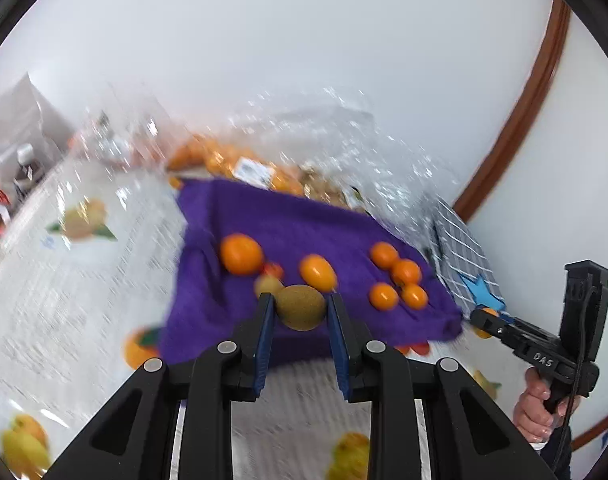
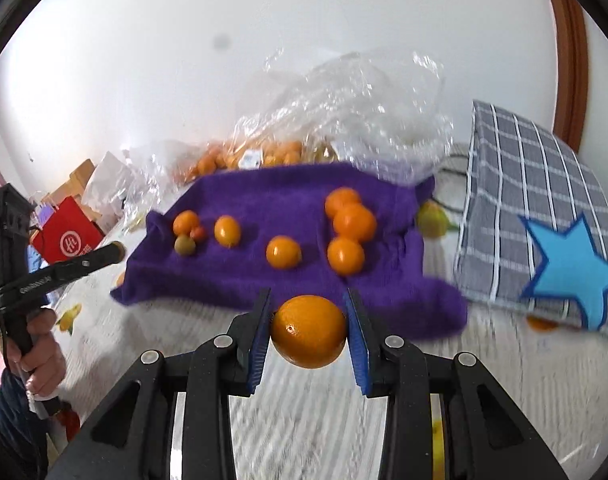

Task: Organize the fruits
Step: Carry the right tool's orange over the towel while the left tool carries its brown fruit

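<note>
Blue pads (image 1: 265, 334) of the left hand-held gripper (image 1: 299, 312) are clamped on a kiwi (image 1: 300, 306), held just above the near edge of a purple towel (image 1: 287, 216). Right hand-held gripper (image 2: 308, 336) is squeezing an orange (image 2: 308, 337) the same way, also off the surface. Towel's spread on a fruit-print bedsheet (image 2: 312, 408), with loose oranges (image 2: 346, 224) on it, a crinkly clear bag (image 2: 356, 108) of fruit behind and a checked pillow (image 2: 532, 200) beside it. White walls, brown door frame (image 1: 520, 120). Both grippers tilt down; a hand (image 2: 37, 356) grips the left one's handle.
</note>
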